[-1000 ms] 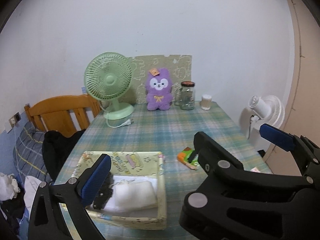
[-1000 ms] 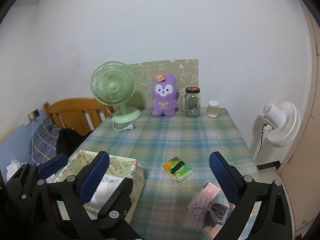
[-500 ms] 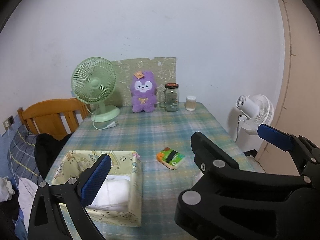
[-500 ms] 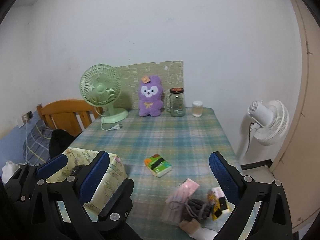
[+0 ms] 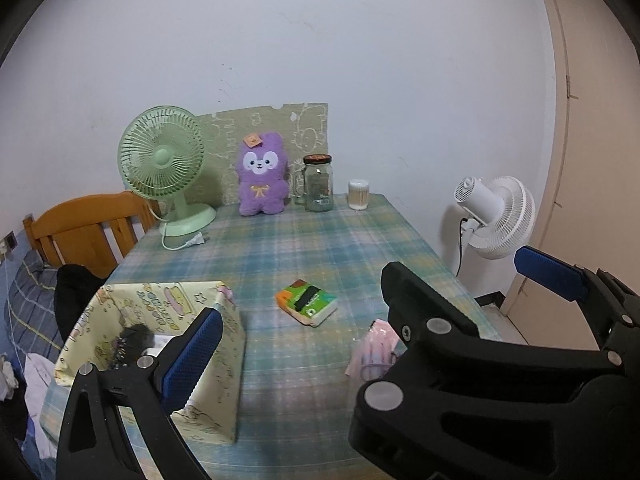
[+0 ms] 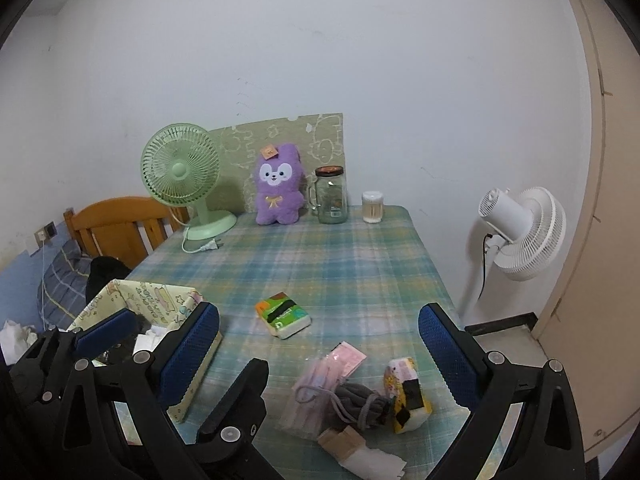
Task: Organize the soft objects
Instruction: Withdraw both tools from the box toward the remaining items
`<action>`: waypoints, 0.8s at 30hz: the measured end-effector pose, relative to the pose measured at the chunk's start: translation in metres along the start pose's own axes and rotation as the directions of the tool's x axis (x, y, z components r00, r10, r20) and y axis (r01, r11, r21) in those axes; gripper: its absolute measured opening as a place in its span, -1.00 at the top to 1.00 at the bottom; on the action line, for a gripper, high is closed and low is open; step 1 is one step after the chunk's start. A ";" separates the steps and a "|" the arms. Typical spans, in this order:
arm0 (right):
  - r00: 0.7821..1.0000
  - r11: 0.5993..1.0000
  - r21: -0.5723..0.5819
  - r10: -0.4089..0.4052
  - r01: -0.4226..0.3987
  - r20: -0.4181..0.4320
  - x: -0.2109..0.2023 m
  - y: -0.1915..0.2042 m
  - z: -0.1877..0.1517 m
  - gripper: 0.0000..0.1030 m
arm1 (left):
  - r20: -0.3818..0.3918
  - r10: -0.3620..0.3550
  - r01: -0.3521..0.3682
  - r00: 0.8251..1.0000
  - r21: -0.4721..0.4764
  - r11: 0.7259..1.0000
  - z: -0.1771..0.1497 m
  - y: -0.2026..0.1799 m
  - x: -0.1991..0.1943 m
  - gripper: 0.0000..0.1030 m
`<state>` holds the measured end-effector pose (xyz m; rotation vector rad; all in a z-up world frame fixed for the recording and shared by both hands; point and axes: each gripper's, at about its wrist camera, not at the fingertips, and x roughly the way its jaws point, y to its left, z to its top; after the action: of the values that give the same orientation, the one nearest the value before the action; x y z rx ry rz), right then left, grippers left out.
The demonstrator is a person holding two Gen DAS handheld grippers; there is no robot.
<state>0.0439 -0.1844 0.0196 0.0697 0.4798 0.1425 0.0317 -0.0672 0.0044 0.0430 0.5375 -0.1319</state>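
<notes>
Both wrist cameras have pulled back and swung right over the last second, so the pile at 6 o'clock now shows: face-mask packs, a grey drawstring pouch and a yellow sponge-like block. With the fabric box at 9 o'clock already holding white cloth, I judge another pickup is coming. The left gripper and right gripper hang released, empty. A tissue pack lies mid-table.
</notes>
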 end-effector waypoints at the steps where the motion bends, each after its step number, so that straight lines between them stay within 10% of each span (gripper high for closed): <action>1: 1.000 1.000 0.004 -0.001 0.001 0.002 0.001 -0.003 -0.002 -0.97 | -0.002 -0.005 0.005 1.000 0.000 1.000 -0.001 -0.002 0.001 -0.99; 24: 0.994 0.997 0.051 -0.053 0.058 -0.090 0.040 -0.048 -0.054 -0.97 | -0.107 -0.085 0.086 0.991 0.006 0.996 -0.043 -0.036 0.056 -0.99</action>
<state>0.0597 -0.2242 -0.0507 0.1025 0.5741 0.0782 0.0529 -0.1062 -0.0611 0.0378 0.6452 -0.2172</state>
